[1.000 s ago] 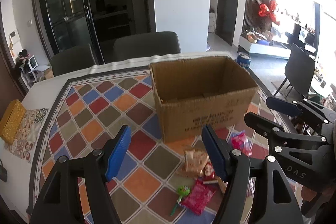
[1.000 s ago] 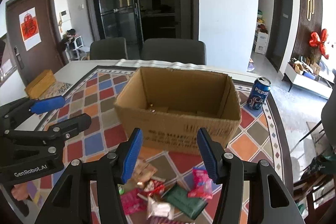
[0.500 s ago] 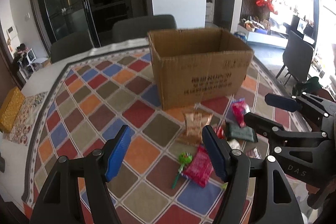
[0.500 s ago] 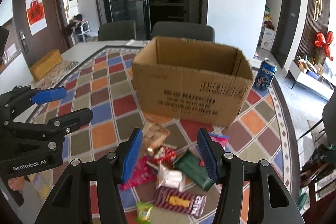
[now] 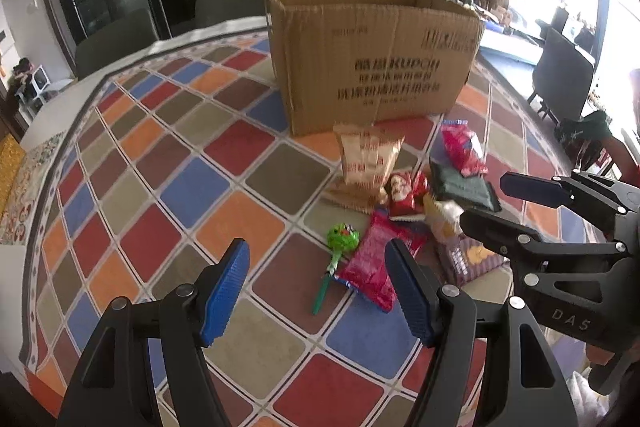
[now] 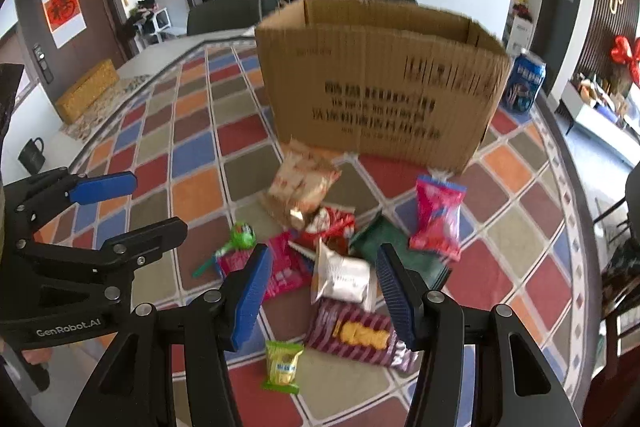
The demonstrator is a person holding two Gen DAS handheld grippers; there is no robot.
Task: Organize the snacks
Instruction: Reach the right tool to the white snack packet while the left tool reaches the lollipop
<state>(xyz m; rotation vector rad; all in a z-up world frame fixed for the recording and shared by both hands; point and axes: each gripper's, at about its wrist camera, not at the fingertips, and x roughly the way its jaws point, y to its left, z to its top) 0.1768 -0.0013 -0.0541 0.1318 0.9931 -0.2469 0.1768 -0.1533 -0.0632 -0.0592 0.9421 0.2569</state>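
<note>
snacks (image 6: pixel 344 259) partly overlap, box (image 6: pixel 380 87) print blurred; each hand-held gripper (image 5: pixel 318 291) (image 6: pixel 320 291) spread, empty

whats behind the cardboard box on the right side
A blue soda can stands on the table behind the cardboard box, at its right corner. The box hides the can's left edge. What is inside the box cannot be seen from this low angle.
</note>
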